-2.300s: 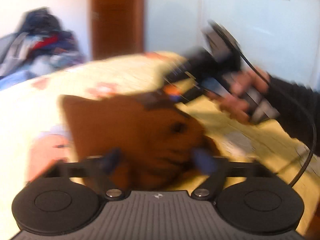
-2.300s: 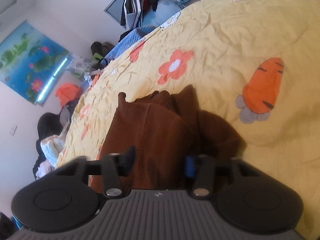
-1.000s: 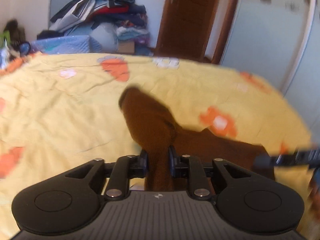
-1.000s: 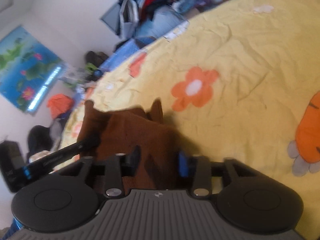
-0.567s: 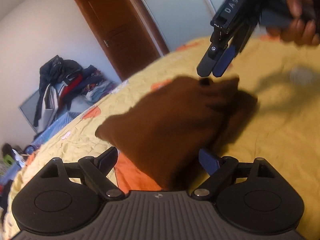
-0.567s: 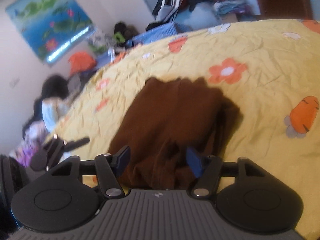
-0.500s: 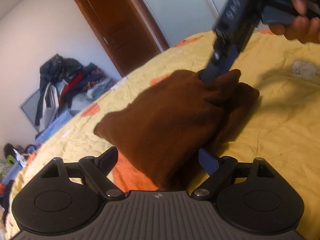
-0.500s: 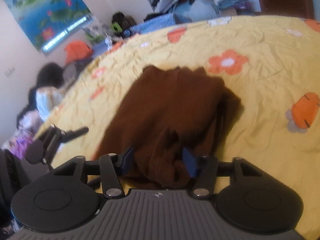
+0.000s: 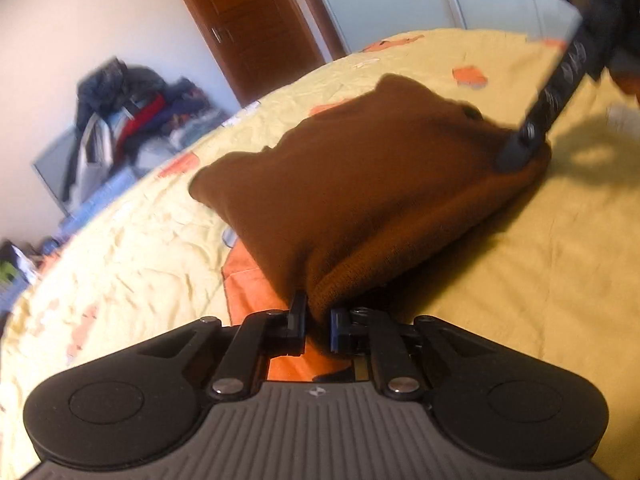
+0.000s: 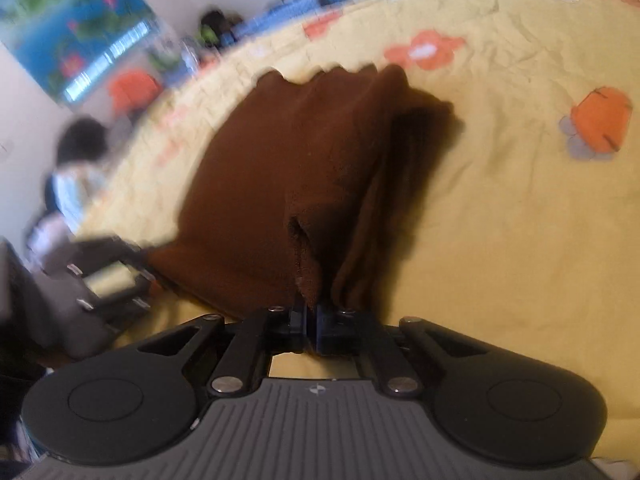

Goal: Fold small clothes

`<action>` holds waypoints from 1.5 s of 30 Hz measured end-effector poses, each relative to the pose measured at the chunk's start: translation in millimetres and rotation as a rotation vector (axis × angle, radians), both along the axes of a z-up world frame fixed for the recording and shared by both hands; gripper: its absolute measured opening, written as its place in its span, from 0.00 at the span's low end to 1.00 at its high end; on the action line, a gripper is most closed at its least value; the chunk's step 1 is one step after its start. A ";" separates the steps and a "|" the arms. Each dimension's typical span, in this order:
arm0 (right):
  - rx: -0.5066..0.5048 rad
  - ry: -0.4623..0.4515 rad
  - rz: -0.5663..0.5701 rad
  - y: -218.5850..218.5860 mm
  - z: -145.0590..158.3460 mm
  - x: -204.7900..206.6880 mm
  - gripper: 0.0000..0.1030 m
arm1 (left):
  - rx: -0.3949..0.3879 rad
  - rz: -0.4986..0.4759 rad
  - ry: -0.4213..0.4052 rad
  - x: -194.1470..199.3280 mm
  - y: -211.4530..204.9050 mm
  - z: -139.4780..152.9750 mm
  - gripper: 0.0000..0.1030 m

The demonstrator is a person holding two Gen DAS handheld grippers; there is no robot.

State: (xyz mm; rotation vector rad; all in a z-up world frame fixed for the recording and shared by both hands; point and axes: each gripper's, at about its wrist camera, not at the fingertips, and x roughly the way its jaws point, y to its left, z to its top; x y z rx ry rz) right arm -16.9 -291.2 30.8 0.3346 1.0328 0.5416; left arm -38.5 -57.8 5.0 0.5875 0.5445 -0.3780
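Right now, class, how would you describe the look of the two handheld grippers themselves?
Each gripper is matte black: ribbed grey body, two round discs, silver-pinned linkage arms. The left gripper and right gripper each have one black and one blue finger pad. White lettering marks a right finger.

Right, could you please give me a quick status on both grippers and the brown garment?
Left gripper shut on brown garment. Right gripper shut on its other end. Garment bunched on yellow bedspread. Nothing in the way.

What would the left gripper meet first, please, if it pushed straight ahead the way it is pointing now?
The brown garment: the left gripper is already shut on its near edge, so it would only push into the folded bulk. Beyond that, probably the right gripper at the far corner, though depth is unclear.
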 end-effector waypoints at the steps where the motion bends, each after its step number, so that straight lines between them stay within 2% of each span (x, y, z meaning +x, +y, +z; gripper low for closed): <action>1: 0.016 0.007 -0.016 -1.8 1.8 1.3 0.09 | -0.005 -0.006 -0.005 -2.1 -1.4 2.4 0.10; 2: 0.036 0.011 -0.024 -3.9 4.9 2.9 0.16 | -0.019 -0.023 -0.004 -5.4 -0.6 6.6 0.12; 4: 0.077 0.023 -0.039 -11.1 15.3 8.6 0.49 | -0.057 -0.039 0.025 -10.5 7.8 18.4 0.19; 5: 0.102 -0.006 -0.056 -16.9 24.3 10.0 0.58 | -0.100 -0.045 0.061 -10.0 15.5 26.6 0.30; 6: 0.129 -0.049 -0.086 -23.8 34.0 11.9 0.75 | -0.153 -0.046 0.094 -9.2 23.3 35.4 0.47; 7: 0.156 -0.085 -0.125 -31.0 42.2 16.3 0.83 | -0.210 -0.039 0.110 -7.8 30.8 43.6 0.58; 8: 0.168 -0.112 -0.169 -35.3 47.2 23.8 0.83 | -0.279 -0.025 0.115 -5.0 38.2 50.6 0.81; 9: 0.162 -0.123 -0.207 -38.3 49.5 34.6 0.82 | -0.348 -0.012 0.112 -1.5 43.4 56.4 0.89; 11: 0.118 -0.112 -0.266 -36.9 44.0 61.9 0.81 | -0.456 0.029 0.129 10.2 44.5 61.0 0.89; 14: 0.076 -0.014 -0.295 -21.1 20.3 103.9 0.61 | -0.509 0.076 0.194 33.6 28.8 50.0 0.89; 15: 0.078 0.014 -0.282 -14.2 11.8 112.1 0.34 | -0.498 0.089 0.213 39.2 21.2 44.3 0.89; 16: 0.074 0.032 -0.247 -6.5 4.9 117.3 0.19 | -0.479 0.098 0.229 44.0 15.7 39.4 0.89; 18: -0.024 -0.034 -0.206 5.3 2.5 113.9 0.17 | -0.445 0.110 0.232 45.6 10.5 31.9 0.89; 19: -0.031 -0.042 -0.218 -1.2 -2.1 111.2 0.14 | -0.434 0.114 0.229 44.8 10.8 30.0 0.89; 21: 0.065 0.001 -0.305 -31.0 -17.1 107.7 0.06 | -0.447 0.124 0.252 41.3 16.8 26.8 0.89; 23: 0.111 0.002 -0.318 -40.7 -21.8 100.6 0.08 | -0.501 0.149 0.283 48.1 29.2 27.1 0.89; 24: 0.111 -0.001 -0.308 -38.3 -20.1 97.5 0.15 | -0.528 0.169 0.293 54.1 36.2 28.2 0.89; 25: 0.117 0.002 -0.307 -37.1 -16.5 96.3 0.30 | -0.554 0.195 0.296 61.5 42.8 30.5 0.89; 27: 0.144 0.006 -0.331 -39.3 -4.9 96.2 0.48 | -0.611 0.263 0.289 79.6 56.6 37.2 0.89; 30: 0.141 -0.081 -0.377 -43.0 16.0 97.1 0.50 | -0.717 0.341 0.322 116.3 73.2 45.9 0.89; 33: 0.074 -0.067 -0.377 -33.8 15.9 113.9 0.57 | -0.765 0.424 0.416 155.8 75.0 38.2 0.88; 35: 0.015 -0.025 -0.372 -24.2 2.5 125.6 0.62 | -0.784 0.457 0.473 175.9 71.2 32.4 0.88; 37: -0.005 -0.014 -0.364 -15.4 -11.8 129.4 0.60 | -0.784 0.482 0.510 190.4 65.4 25.9 0.80; 38: -0.001 -0.051 -0.360 -13.2 -13.7 125.1 0.50 | -0.759 0.488 0.478 191.7 61.7 26.1 0.69; 39: 0.002 -0.049 -0.356 -11.7 -17.8 126.0 0.15 | -0.706 0.497 0.452 190.9 55.6 26.1 0.53; 41: 0.018 -0.046 -0.366 -18.2 -22.6 125.1 0.14 | -0.615 0.485 0.430 189.5 46.6 28.2 0.46; 43: 0.061 -0.034 -0.390 -29.0 -27.1 124.5 0.12 | -0.581 0.465 0.409 185.4 44.4 27.1 0.46; 44: 0.073 -0.029 -0.394 -30.4 -27.1 122.8 0.13 | -0.571 0.457 0.398 184.3 44.5 26.7 0.46; 45: 0.071 -0.028 -0.396 -28.9 -26.6 121.7 0.19 | -0.565 0.455 0.392 181.5 44.8 27.0 0.47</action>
